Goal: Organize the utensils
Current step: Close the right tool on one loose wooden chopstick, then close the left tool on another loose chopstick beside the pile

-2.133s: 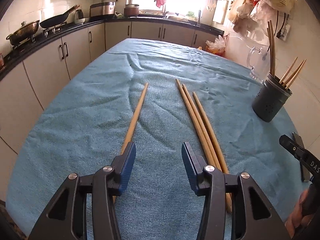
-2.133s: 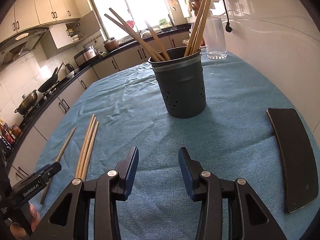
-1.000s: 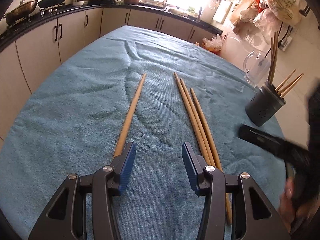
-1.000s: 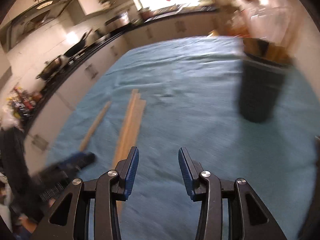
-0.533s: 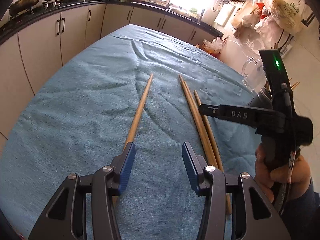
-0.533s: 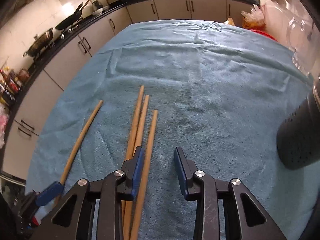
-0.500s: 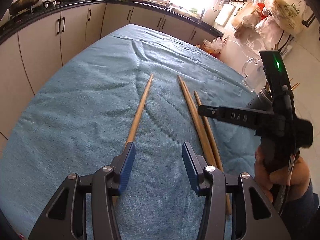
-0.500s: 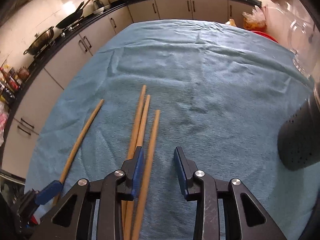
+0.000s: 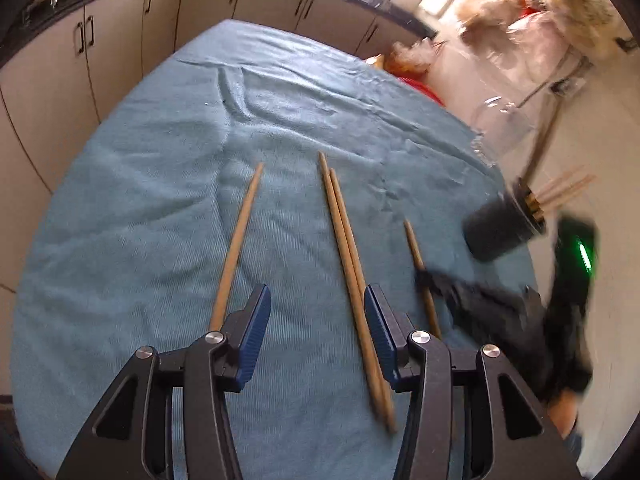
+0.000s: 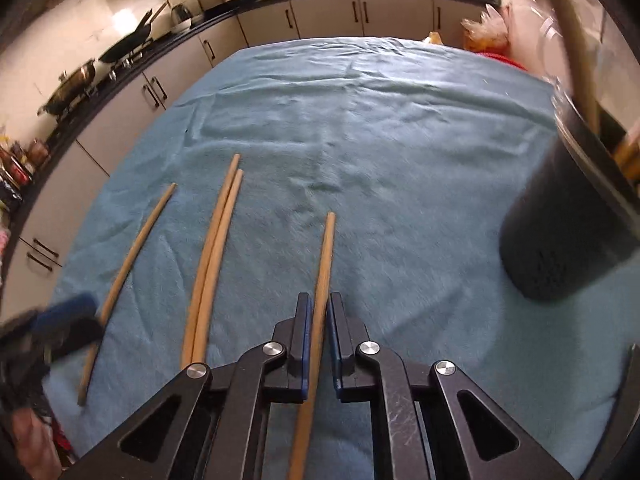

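My right gripper [image 10: 319, 312] is shut on one wooden chopstick [image 10: 323, 264], which points forward over the blue cloth; it also shows in the left wrist view [image 9: 416, 256], apart from the others. A pair of chopsticks [image 10: 212, 248] and a single chopstick [image 10: 132, 248] lie on the cloth to its left. The dark perforated holder [image 10: 568, 224] with several chopsticks stands at the right. My left gripper [image 9: 316, 324] is open and empty, with the single chopstick [image 9: 236, 236] by its left finger and the pair [image 9: 344, 240] by its right.
The blue cloth [image 10: 380, 120] covers the table. A clear glass jug [image 9: 496, 128] stands behind the holder [image 9: 500, 228]. Kitchen cabinets and a counter with pans [image 10: 72, 84] run along the left and back. Bags hang on the right wall [image 9: 560, 12].
My right gripper has shut on the rightmost chopstick and drawn it to the right, away from the pair. My left gripper stays open and has tilted down toward the cloth.
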Available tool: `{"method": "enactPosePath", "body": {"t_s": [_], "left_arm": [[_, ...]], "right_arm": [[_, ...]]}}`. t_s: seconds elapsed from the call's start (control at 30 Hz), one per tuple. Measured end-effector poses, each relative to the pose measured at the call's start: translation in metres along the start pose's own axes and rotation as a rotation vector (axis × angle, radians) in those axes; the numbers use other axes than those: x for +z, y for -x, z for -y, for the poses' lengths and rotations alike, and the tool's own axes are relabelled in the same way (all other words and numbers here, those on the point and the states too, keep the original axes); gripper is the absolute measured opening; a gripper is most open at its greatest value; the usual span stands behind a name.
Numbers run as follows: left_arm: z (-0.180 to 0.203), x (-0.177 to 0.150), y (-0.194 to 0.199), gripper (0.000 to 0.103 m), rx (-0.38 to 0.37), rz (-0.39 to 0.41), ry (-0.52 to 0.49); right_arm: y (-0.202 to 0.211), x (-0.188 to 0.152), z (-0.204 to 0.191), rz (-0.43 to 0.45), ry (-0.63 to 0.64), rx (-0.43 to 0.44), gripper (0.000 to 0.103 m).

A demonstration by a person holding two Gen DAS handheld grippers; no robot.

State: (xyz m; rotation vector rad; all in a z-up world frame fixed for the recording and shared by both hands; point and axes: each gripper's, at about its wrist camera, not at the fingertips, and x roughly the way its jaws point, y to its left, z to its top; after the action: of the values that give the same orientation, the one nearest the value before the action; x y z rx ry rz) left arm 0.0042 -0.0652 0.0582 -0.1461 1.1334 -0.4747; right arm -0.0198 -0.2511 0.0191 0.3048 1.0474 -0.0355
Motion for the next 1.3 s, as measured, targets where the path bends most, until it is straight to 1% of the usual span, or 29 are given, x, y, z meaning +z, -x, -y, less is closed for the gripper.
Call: {"method": "enactPosePath", "body": {"t_s": [0.07,0.13,0.23,0.3,0.4,0.47,0.57,0.67,0.93,1.1,1.2,1.3], "left_arm": [[0.005,0.015,-0.010,0.045,0.028,-0.013,-0.003],[0.012,0.030,-0.025,0.032,0.030,-0.041,-0.011],[0.019,0.044,-0.048,0.022,0.039,-0.098,-0.005],[0.023,0.048,-0.057,0.021,0.064,-0.108,-0.012],[0.028,0.049,-0.069,0.021,0.078,-0.128,-0.024],[0.029,0.049,-0.076,0.021,0.110,-0.132,-0.029],[0.031,0.052,-0.081,0.020,0.129,-0.126,-0.041],[0.029,0.053,-0.080,0.018,0.123,-0.130,-0.039],[0.016,0.056,-0.077,0.018,0.118,-0.124,-0.028],[0.019,0.060,-0.079,0.018,0.127,-0.125,-0.027],[0.021,0.061,-0.079,0.018,0.097,-0.135,-0.018],[0.024,0.061,-0.082,0.018,0.116,-0.139,-0.031]], "right_arm": [[0.005,-0.007,0.006,0.006,-0.025,0.027,0.009],[0.009,-0.013,0.010,0.015,-0.042,0.044,0.009],[0.011,-0.018,0.015,0.024,-0.058,0.065,0.008],[0.012,-0.019,0.017,0.023,-0.066,0.078,0.008],[0.013,-0.021,0.019,0.025,-0.066,0.089,0.008],[0.013,-0.022,0.020,0.026,-0.067,0.093,0.008],[0.013,-0.023,0.021,0.027,-0.067,0.097,0.008],[0.014,-0.023,0.023,0.025,-0.070,0.101,0.008],[0.014,-0.023,0.020,0.026,-0.065,0.092,0.008],[0.013,-0.022,0.018,0.022,-0.066,0.080,0.008],[0.013,-0.020,0.016,0.014,-0.058,0.065,0.008],[0.013,-0.020,0.017,0.016,-0.059,0.067,0.008]]}}
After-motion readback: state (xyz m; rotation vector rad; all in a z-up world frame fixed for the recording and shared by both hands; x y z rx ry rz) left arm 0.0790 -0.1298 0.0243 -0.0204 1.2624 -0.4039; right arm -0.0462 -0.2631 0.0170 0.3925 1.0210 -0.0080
